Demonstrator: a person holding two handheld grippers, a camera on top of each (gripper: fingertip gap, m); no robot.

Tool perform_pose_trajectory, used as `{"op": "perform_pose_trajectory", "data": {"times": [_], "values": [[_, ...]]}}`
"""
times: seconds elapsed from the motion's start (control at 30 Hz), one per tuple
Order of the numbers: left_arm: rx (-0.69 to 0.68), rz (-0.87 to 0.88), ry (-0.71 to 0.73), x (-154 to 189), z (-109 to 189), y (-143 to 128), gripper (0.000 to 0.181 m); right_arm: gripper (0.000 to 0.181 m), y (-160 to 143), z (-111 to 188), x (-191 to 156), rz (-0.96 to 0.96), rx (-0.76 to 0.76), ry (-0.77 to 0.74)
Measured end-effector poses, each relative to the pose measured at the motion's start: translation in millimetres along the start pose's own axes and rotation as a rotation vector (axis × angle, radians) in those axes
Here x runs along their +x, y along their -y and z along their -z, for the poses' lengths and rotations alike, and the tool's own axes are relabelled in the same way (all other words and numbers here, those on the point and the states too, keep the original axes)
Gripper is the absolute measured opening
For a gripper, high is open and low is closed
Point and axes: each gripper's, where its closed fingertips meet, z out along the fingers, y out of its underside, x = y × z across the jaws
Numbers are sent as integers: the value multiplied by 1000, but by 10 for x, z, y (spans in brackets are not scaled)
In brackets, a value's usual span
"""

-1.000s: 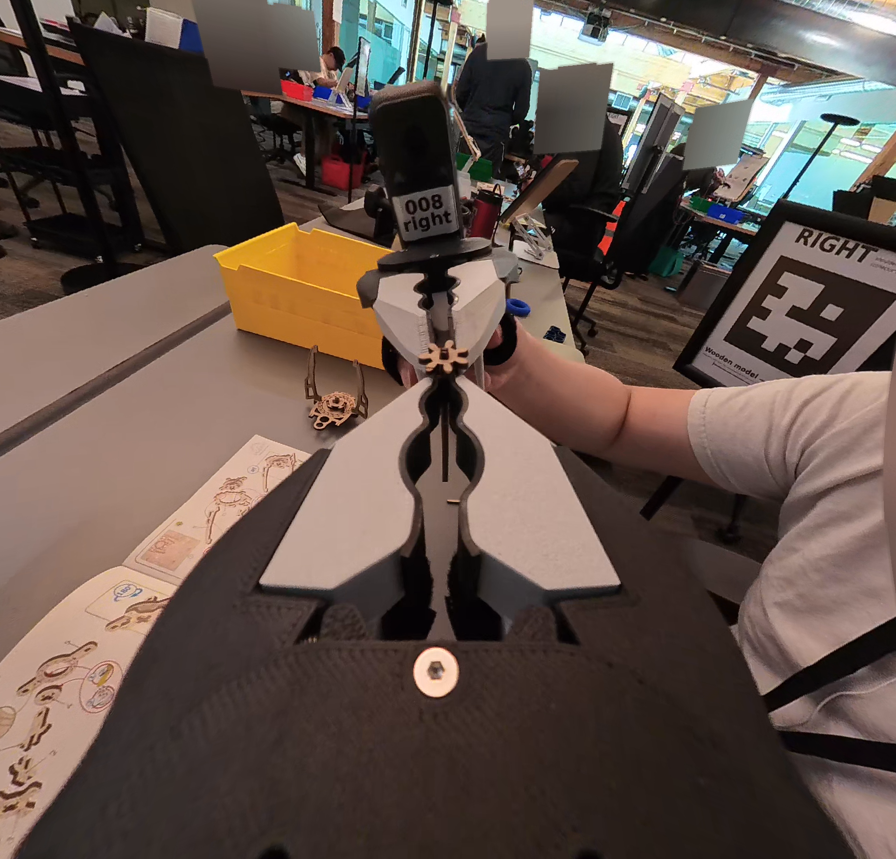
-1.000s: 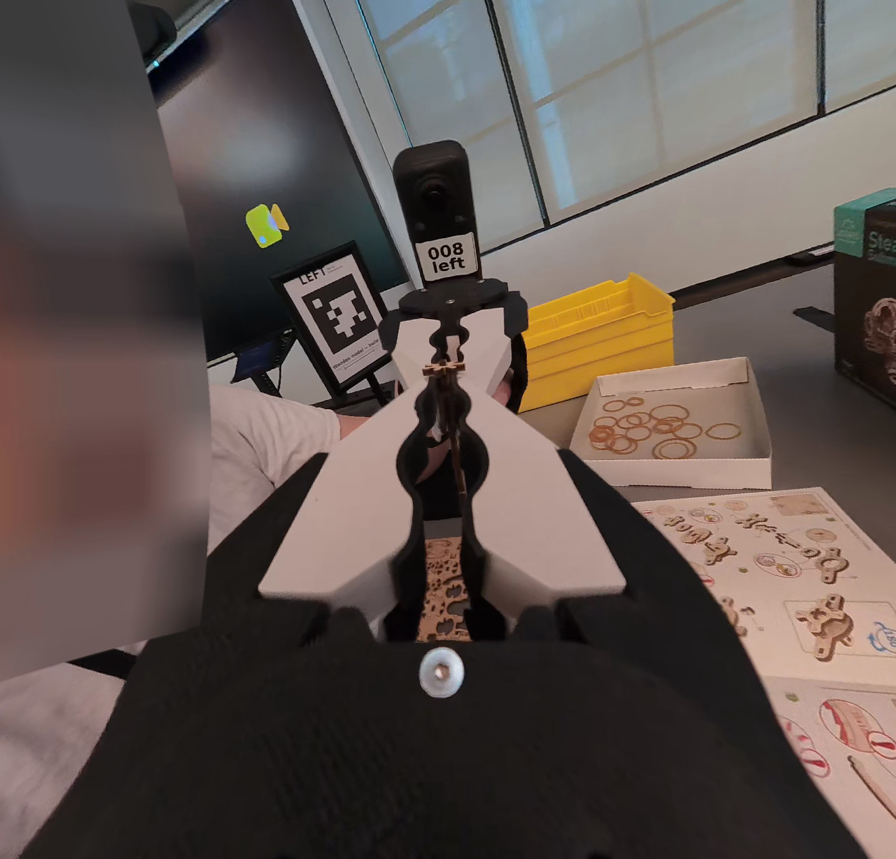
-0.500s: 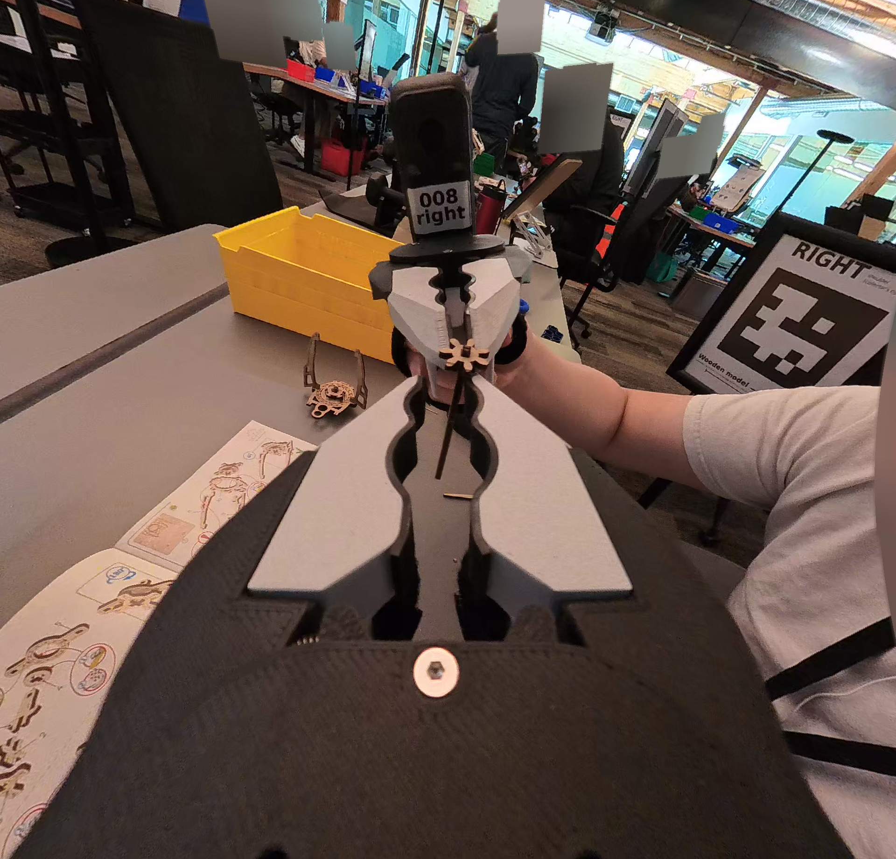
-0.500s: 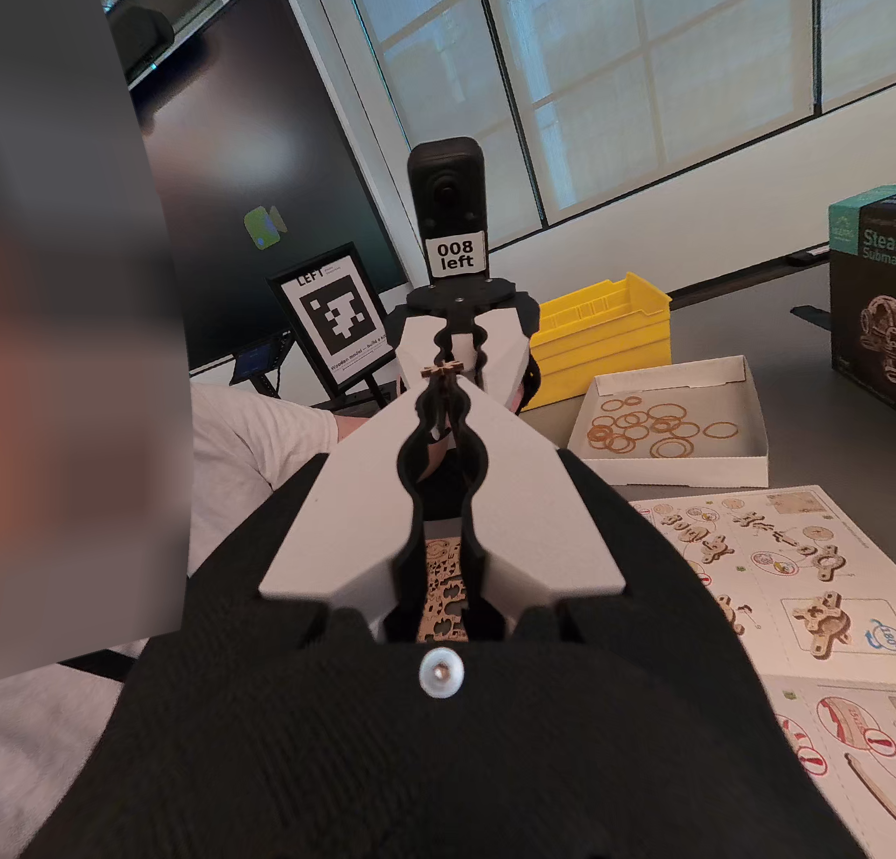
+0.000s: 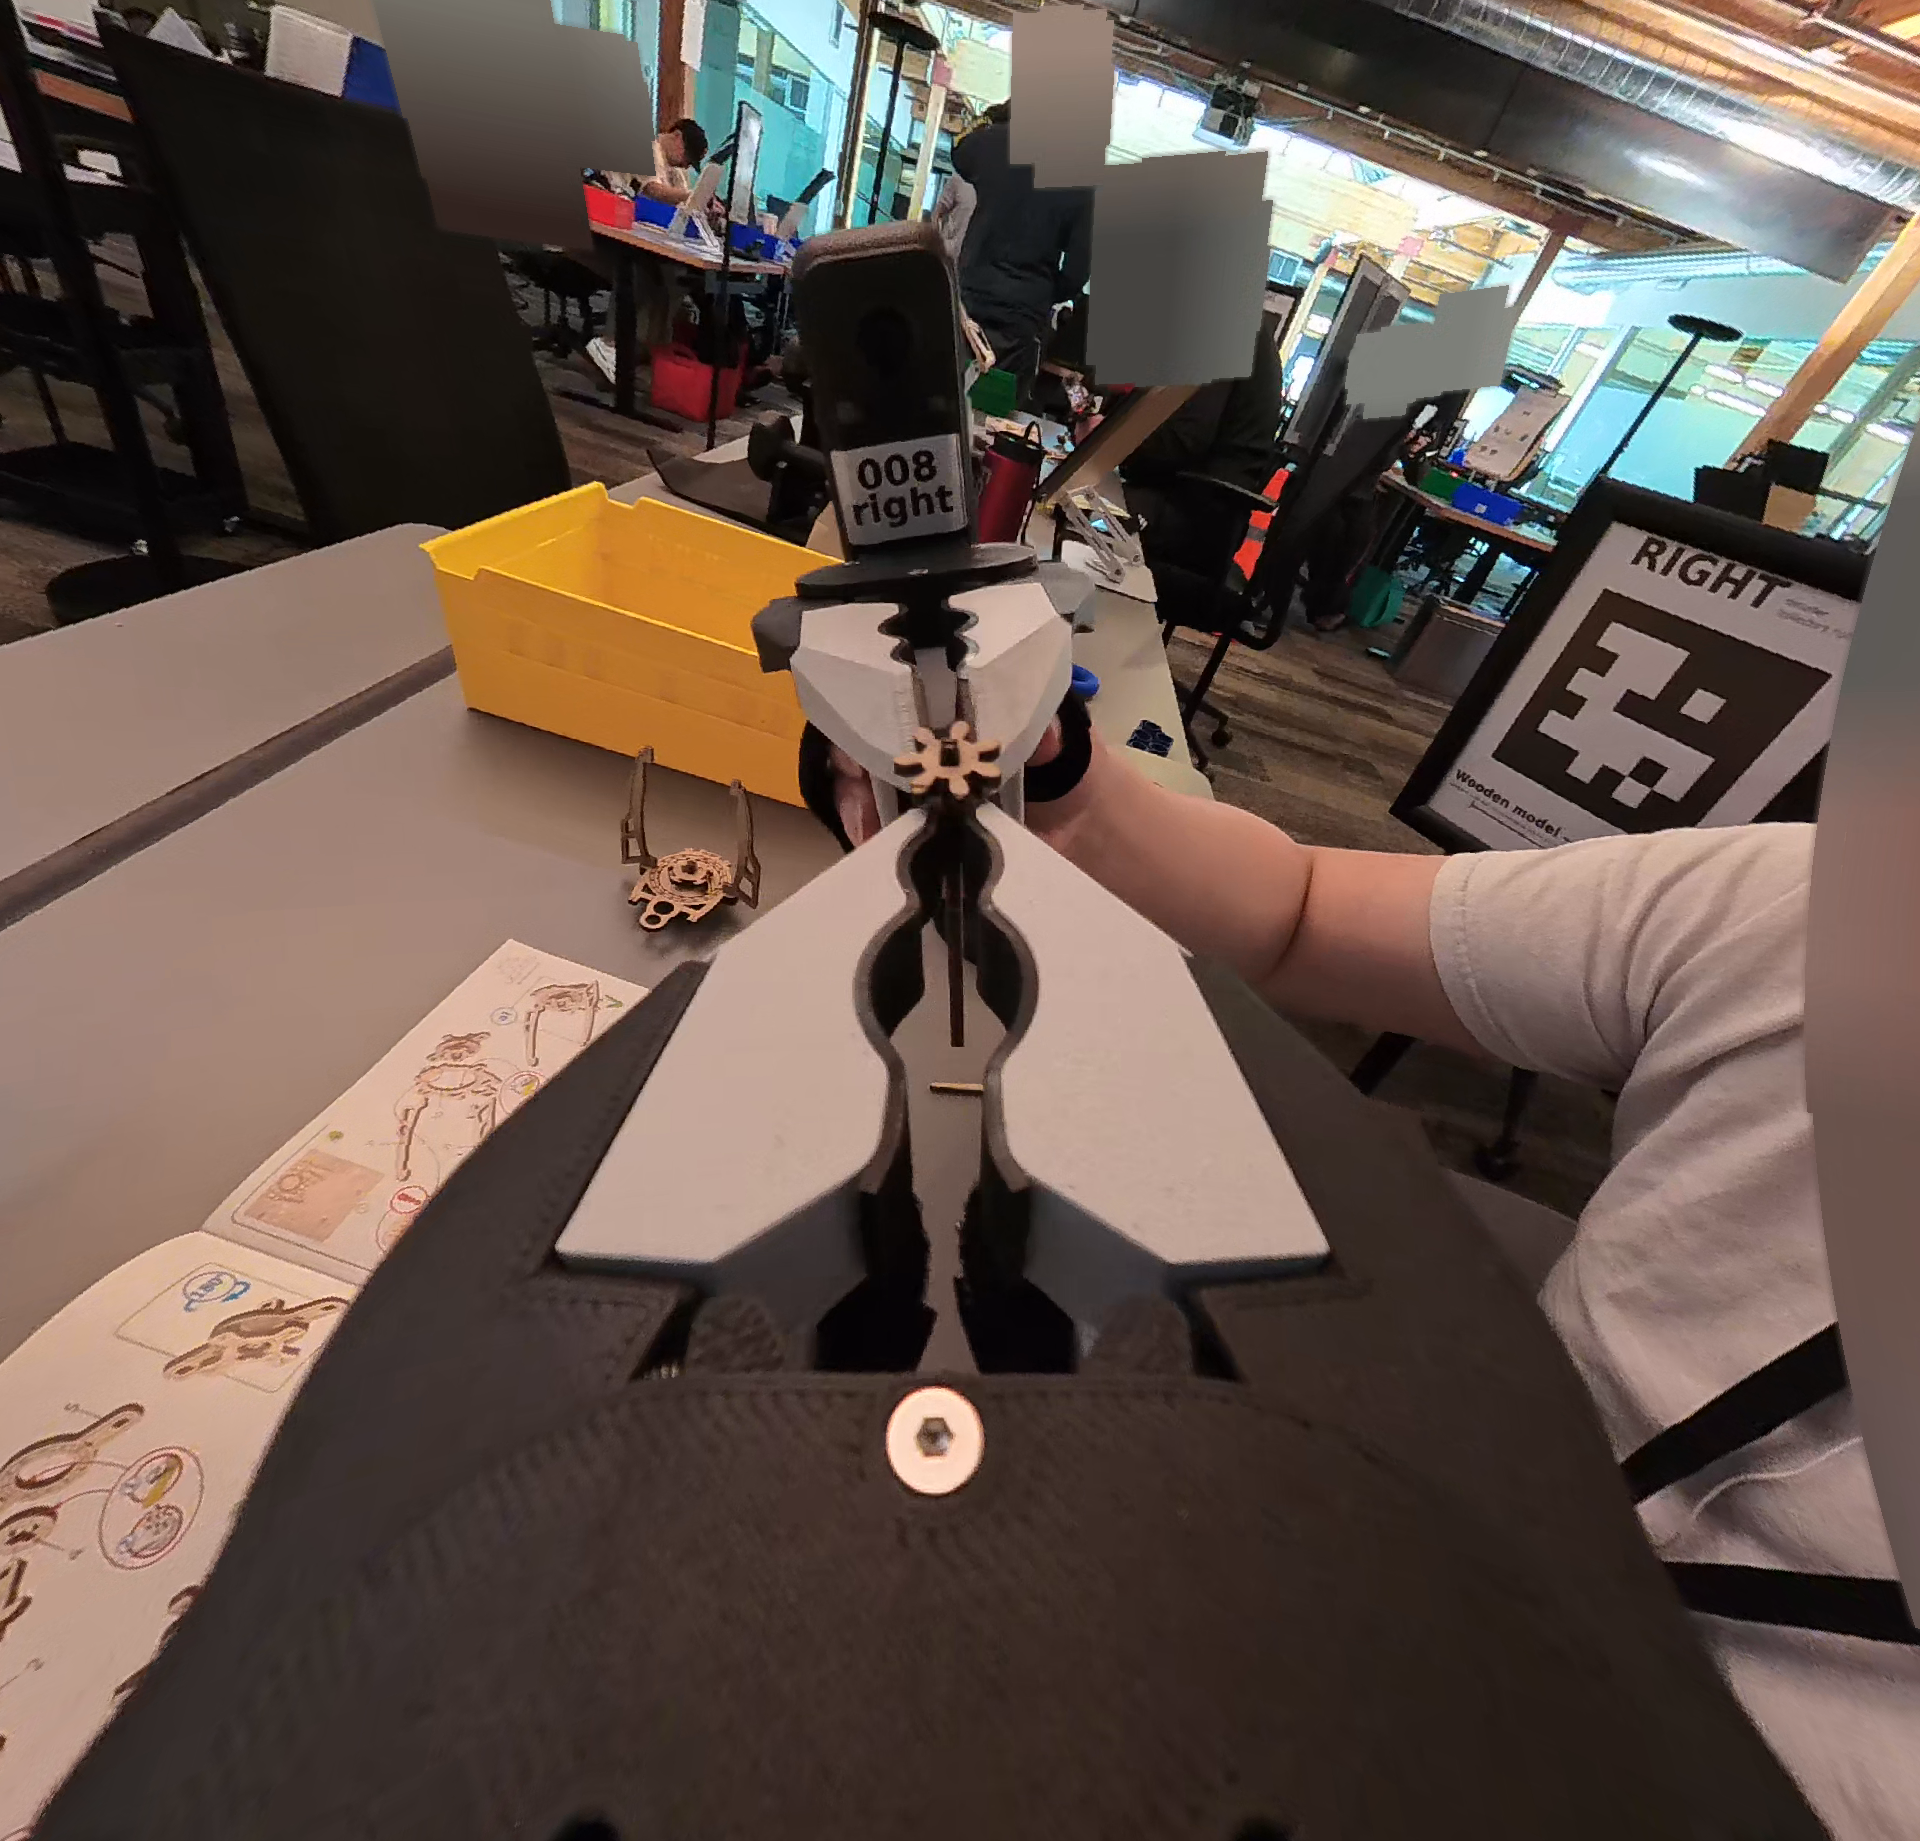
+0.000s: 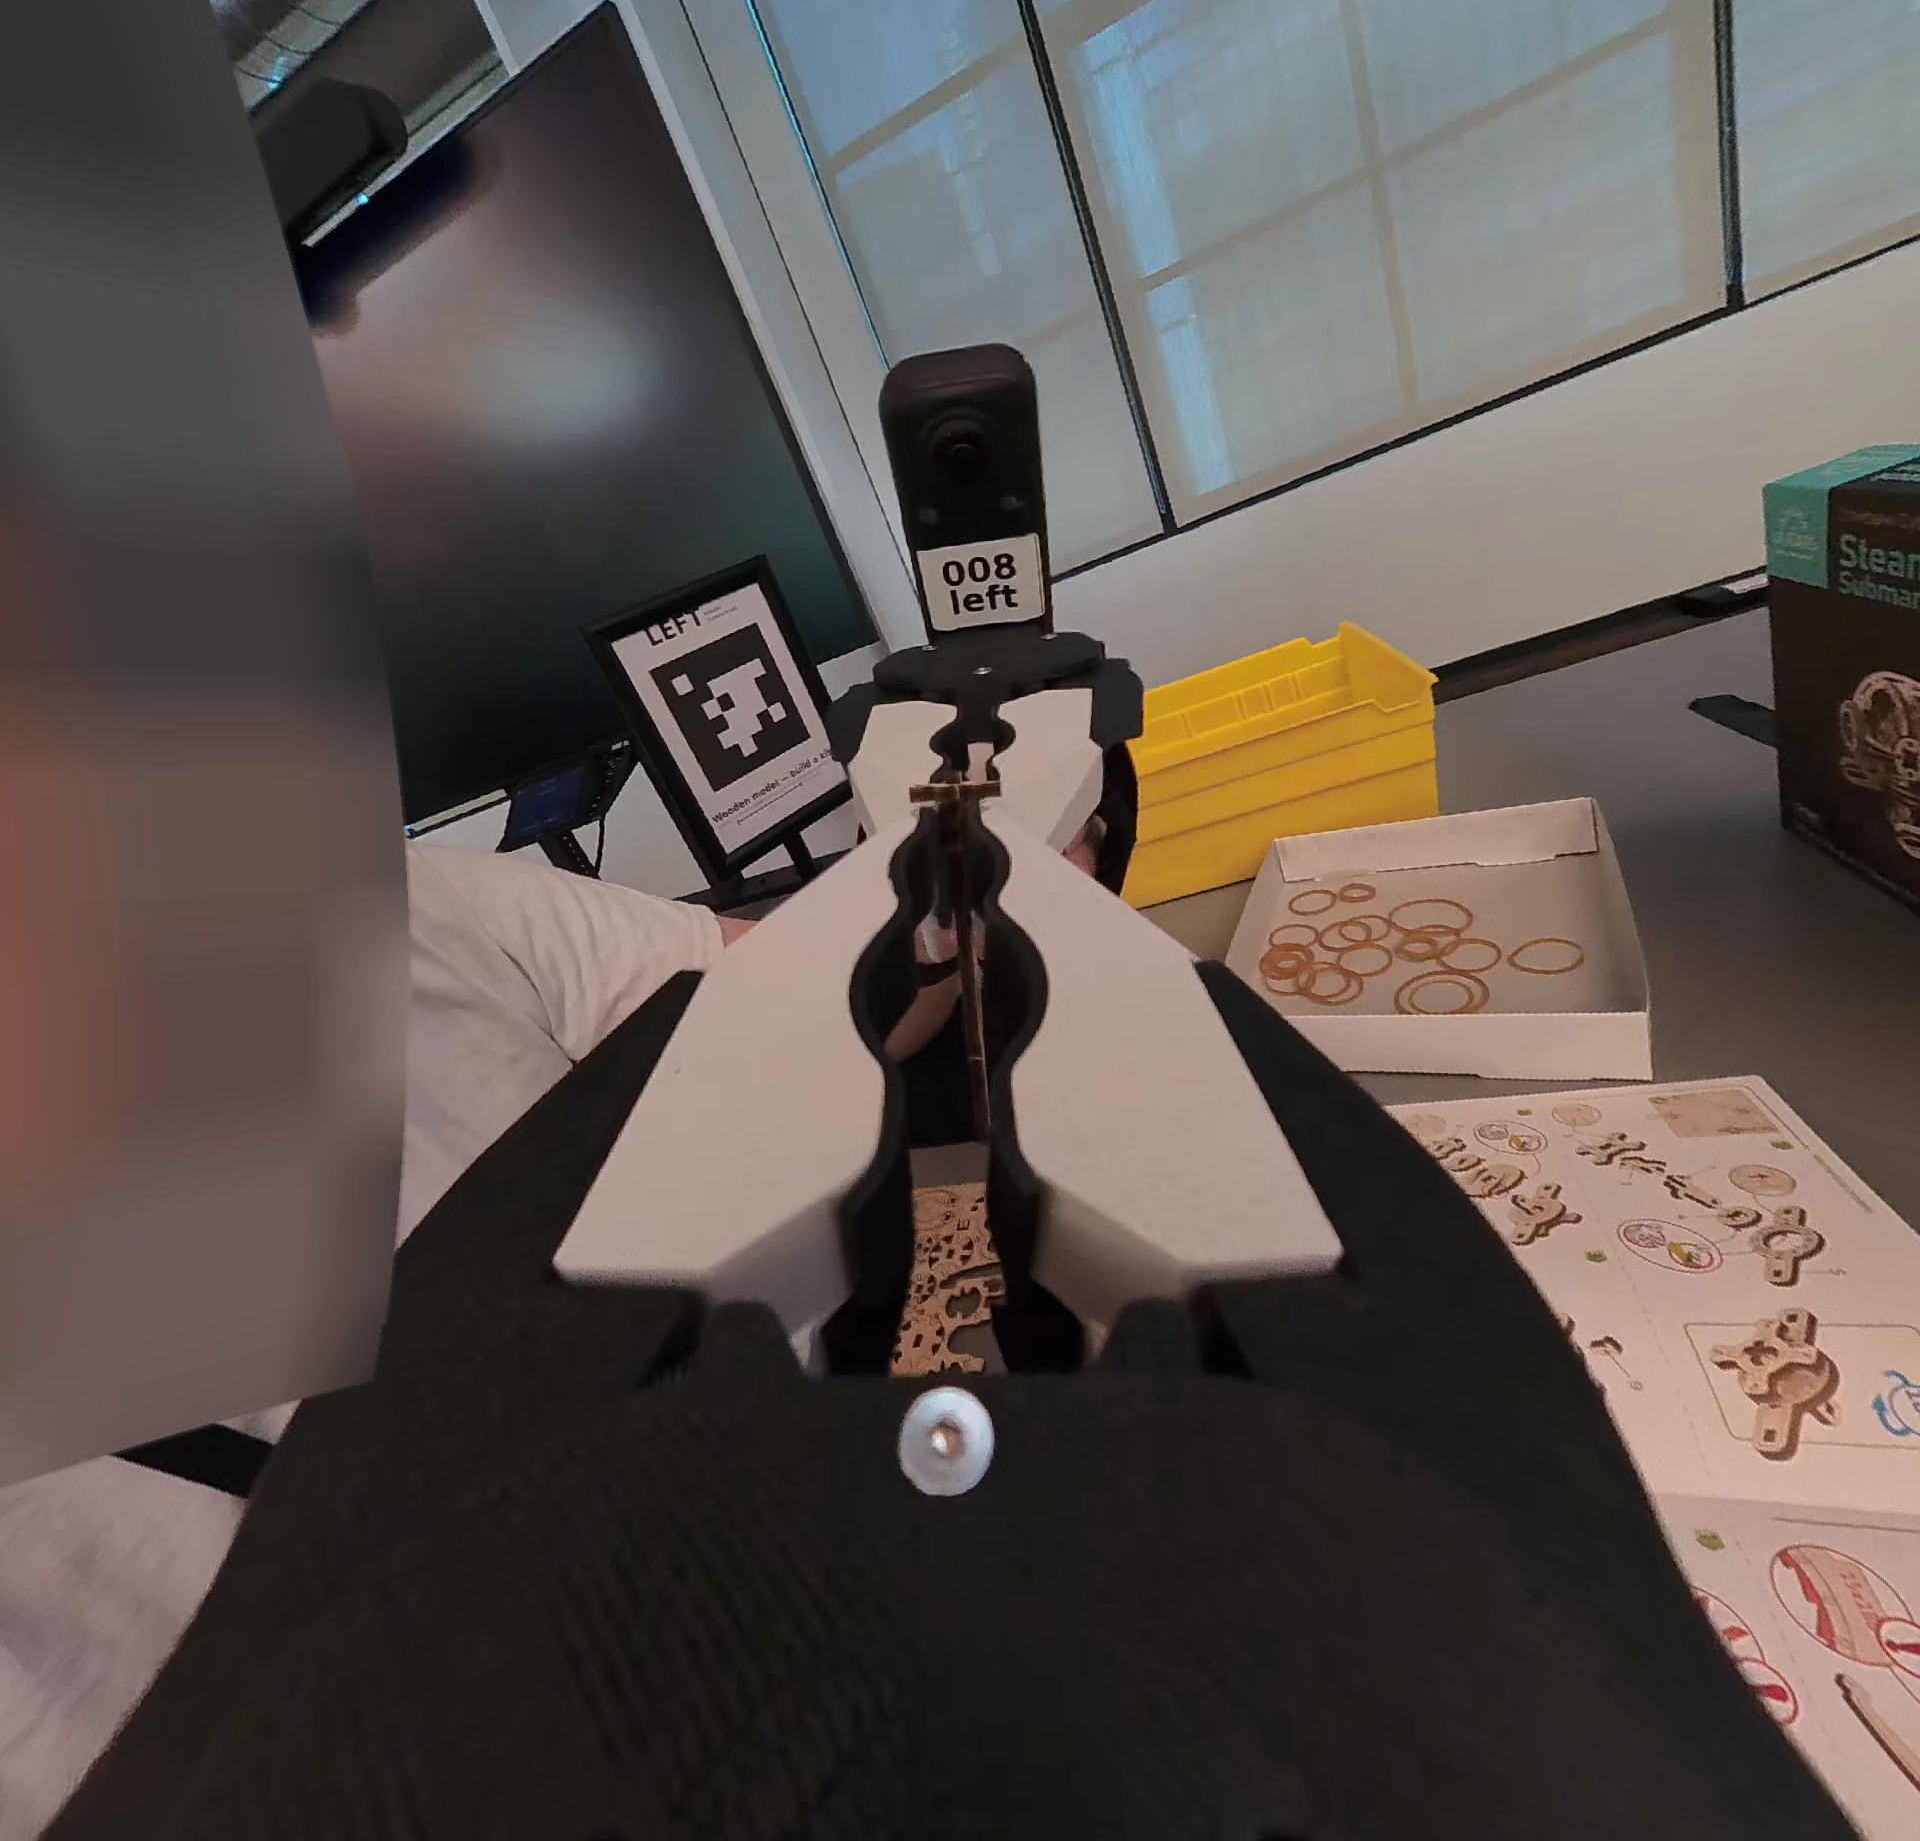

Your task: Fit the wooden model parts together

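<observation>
A small wooden gear (image 5: 948, 757) on a thin wooden axle stick (image 5: 954, 944) sits where my two grippers meet tip to tip above the table. My left gripper (image 5: 948, 817) is shut on the stick, which runs back between its fingers. My right gripper (image 6: 951, 823) is shut on the other end of the stick (image 6: 977, 1022), and the gear (image 6: 954, 792) shows edge-on at its tips. A tiny wooden pin (image 5: 954, 1088) lies on the left gripper's base. A part-built wooden assembly (image 5: 686, 866) stands on the grey table.
A yellow bin (image 5: 613, 628) stands behind the assembly. A white tray (image 6: 1558, 835) holds several rubber bands. Instruction sheets (image 6: 1714, 1272) lie on the table, and a model box (image 6: 1849, 711) stands at far right. A laser-cut wooden sheet (image 6: 940, 1303) lies below the right gripper. Both grippers' tips are close together, under 4 cm apart.
Half a second ago my left fingers stood apart and the stick hung tilted from the gear. Now they are shut on the stick and it lies straight. The right gripper kept its hold.
</observation>
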Motion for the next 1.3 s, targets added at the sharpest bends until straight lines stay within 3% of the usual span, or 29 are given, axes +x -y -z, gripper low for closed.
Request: {"op": "perform_pose_trajectory", "data": {"times": [0.2,0.3,0.5,0.6,0.67,0.73,0.83,0.97,1.17,1.3], "values": [[0,-1,-11,19,-3,7,0,1,7,3,-24,-14,7,24],[-32,-10,3,-5,-9,-36,17,1,85,46,-6,-27,56,22],[-42,2,-4,-13,-55,-94,14,1,112,87,5,-32,66,26],[-35,3,-27,13,-59,-99,0,1,59,37,-9,-23,46,29],[-32,-5,-27,22,-48,-85,0,2,55,22,-11,-6,52,25],[-15,-19,-26,40,-28,-43,0,18,19,-4,1,-2,28,14],[-17,-45,-16,51,-18,-31,0,3,-13,-28,-51,12,16,40],[-18,-72,-8,50,-19,-26,0,1,-8,-26,-56,24,22,40],[-99,-305,119,-45,43,-19,47,3,-69,-55,-207,310,-15,43],[-136,-446,140,26,67,-32,46,3,-117,-79,-286,380,-48,55]]}}
